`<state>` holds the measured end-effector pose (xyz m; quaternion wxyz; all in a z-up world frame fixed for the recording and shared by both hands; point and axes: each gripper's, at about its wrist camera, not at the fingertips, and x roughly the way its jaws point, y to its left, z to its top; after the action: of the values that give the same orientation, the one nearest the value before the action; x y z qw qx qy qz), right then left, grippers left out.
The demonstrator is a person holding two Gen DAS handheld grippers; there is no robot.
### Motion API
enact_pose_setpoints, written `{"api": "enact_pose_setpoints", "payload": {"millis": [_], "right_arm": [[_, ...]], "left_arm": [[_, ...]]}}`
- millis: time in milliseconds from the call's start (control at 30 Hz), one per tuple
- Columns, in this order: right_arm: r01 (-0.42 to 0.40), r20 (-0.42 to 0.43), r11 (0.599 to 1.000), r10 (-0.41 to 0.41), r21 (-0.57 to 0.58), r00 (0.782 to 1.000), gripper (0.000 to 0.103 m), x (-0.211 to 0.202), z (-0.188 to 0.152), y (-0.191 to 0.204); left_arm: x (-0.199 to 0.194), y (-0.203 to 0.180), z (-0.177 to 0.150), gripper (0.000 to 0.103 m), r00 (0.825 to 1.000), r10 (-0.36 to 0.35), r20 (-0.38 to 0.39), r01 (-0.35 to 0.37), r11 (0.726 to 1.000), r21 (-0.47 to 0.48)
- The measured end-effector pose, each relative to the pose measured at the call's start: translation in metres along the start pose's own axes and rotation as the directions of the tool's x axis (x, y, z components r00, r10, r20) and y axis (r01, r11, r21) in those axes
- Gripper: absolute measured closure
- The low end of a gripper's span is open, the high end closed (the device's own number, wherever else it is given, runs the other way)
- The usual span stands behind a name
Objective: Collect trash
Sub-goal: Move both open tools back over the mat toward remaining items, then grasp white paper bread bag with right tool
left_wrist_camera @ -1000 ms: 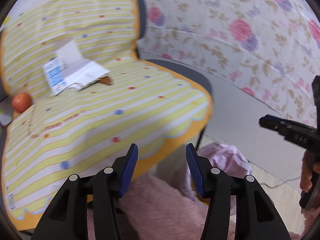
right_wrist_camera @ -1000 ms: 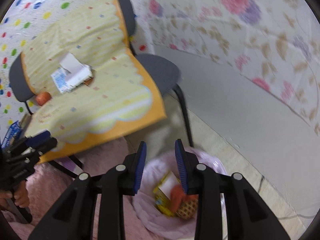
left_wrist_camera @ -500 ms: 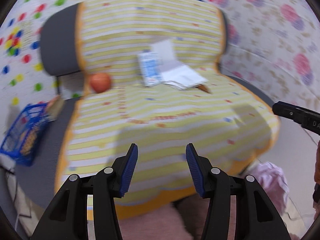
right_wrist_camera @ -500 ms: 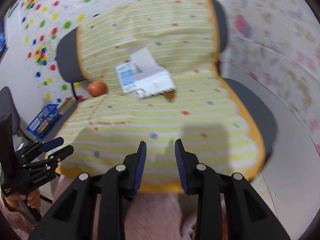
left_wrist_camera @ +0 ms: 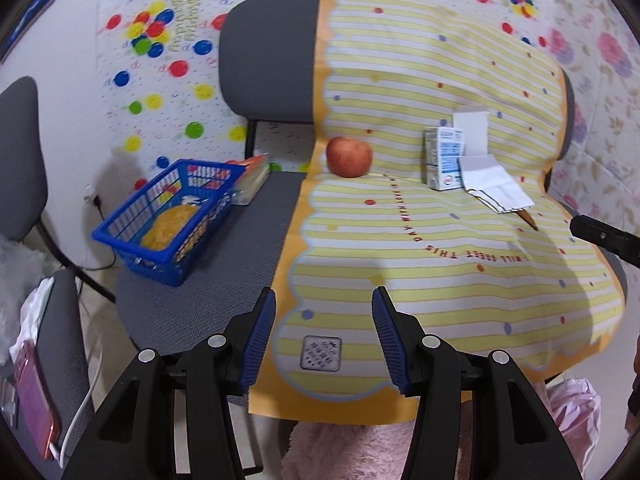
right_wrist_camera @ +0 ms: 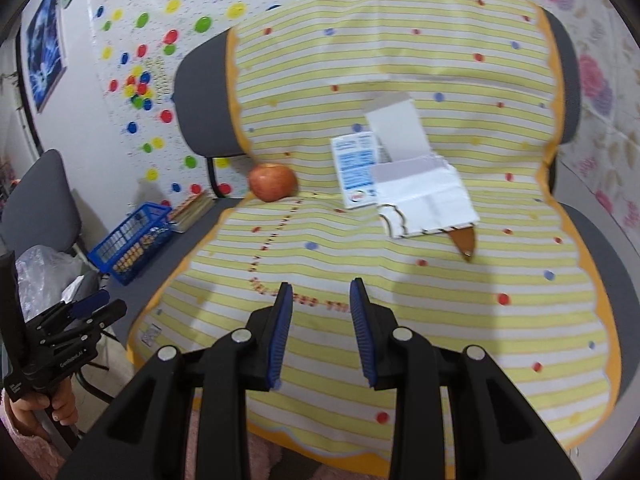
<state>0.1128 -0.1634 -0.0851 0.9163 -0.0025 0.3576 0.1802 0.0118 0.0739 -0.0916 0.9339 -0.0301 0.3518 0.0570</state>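
Lying near the back of the yellow striped paper cover (right_wrist_camera: pixel 400 300), the opened white-and-blue cardboard carton (right_wrist_camera: pixel 384 168) looked light, crushable and easiest pinched by a flap; both the left gripper (left_wrist_camera: pixel 324 336) and right gripper (right_wrist_camera: pixel 320 332) stood spread, empty.

Both views are evenly and brightly lit by diffuse indoor light; no glare spots appear. Soft, wide shadows fall on the yellow striped cloth (left_wrist_camera: pixel 440 240) just ahead of the fingertips: in the left wrist view one shadow ahead of the left gripper (left_wrist_camera: pixel 323 339) and a darker one to its right; in the right wrist view two dim patches ahead of the right gripper (right_wrist_camera: pixel 321 335). Fisheye distortion bends the cloth edges and chair backs, and black vignetting fills the corners. The near finger bases are slightly soft. The apple (right_wrist_camera: pixel 273 181) and carton (right_wrist_camera: pixel 355 171) beyond the fingers appear reasonably sharp.
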Motion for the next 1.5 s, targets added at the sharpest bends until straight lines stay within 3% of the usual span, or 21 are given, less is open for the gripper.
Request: {"api": "enact_pose_setpoints", "payload": {"millis": [233, 333, 600, 833, 1033, 1433, 1500], "right_arm": [[0.024, -0.010, 1.000, -0.024, 0.010, 1.000, 0.072, -0.004, -0.008, -0.013], [0.036, -0.005, 0.999, -0.036, 0.027, 0.999, 0.070, -0.011, -0.011, -0.021], [0.093, 0.019, 0.994, -0.094, 0.060, 0.995, 0.060, -0.023, -0.007, -0.044], [0.171, 0.016, 0.979, -0.174, 0.108, 0.985, 0.060, -0.019, 0.003, -0.075], [0.195, -0.013, 0.971, -0.195, 0.138, 0.981, 0.056, 0.004, 0.020, -0.095], [0.206, -0.102, 0.958, -0.189, 0.200, 0.977, 0.052, 0.096, 0.051, -0.140], [0.207, -0.119, 0.952, -0.184, 0.225, 0.976, 0.045, 0.112, 0.054, -0.149]], "left_arm": [[0.009, -0.005, 0.003, 0.051, 1.000, 0.001, -0.013, -0.001, 1.000, 0.004], [0.013, -0.007, 0.005, 0.041, 1.000, 0.013, -0.017, -0.012, 1.000, 0.010], [0.036, -0.019, 0.023, 0.041, 1.000, -0.003, -0.023, 0.004, 1.000, 0.025], [0.059, -0.033, 0.044, 0.040, 0.999, -0.033, -0.023, 0.034, 0.998, 0.052], [0.081, -0.041, 0.067, 0.040, 0.998, -0.051, -0.028, 0.052, 0.997, 0.059], [0.130, -0.069, 0.104, 0.039, 0.996, -0.077, -0.053, 0.082, 0.992, 0.098], [0.136, -0.073, 0.109, 0.039, 0.995, -0.082, -0.053, 0.087, 0.991, 0.104]]}}
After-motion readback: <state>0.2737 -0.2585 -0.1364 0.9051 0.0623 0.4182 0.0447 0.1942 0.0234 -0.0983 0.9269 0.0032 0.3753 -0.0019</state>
